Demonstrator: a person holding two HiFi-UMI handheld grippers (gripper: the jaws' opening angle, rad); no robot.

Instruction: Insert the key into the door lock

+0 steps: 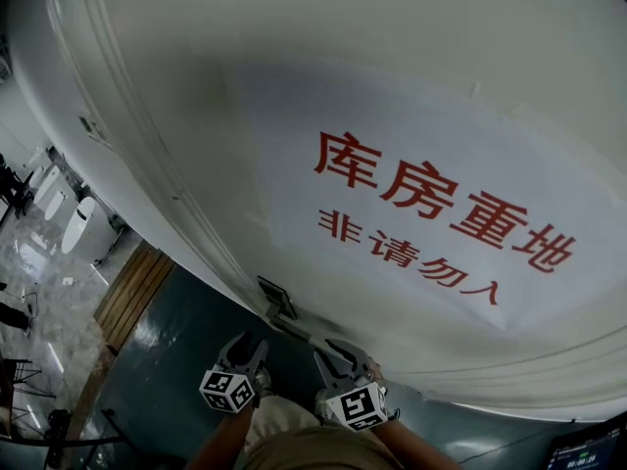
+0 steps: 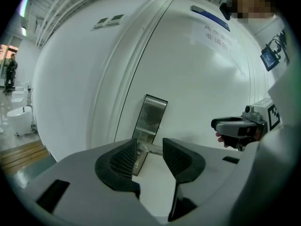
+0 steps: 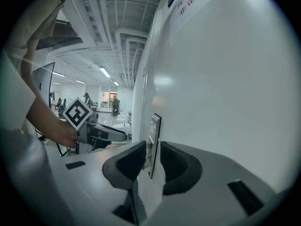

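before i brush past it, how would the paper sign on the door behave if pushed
The paper sign looks thin and lies flat on the door, so it would probably wrinkle rather than resist. Its edges show as faint ridges, so a snagged corner might lift or tear.

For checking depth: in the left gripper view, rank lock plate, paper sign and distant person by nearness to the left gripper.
1. lock plate, just ahead
2. paper sign, higher up, right
3. distant person, far left
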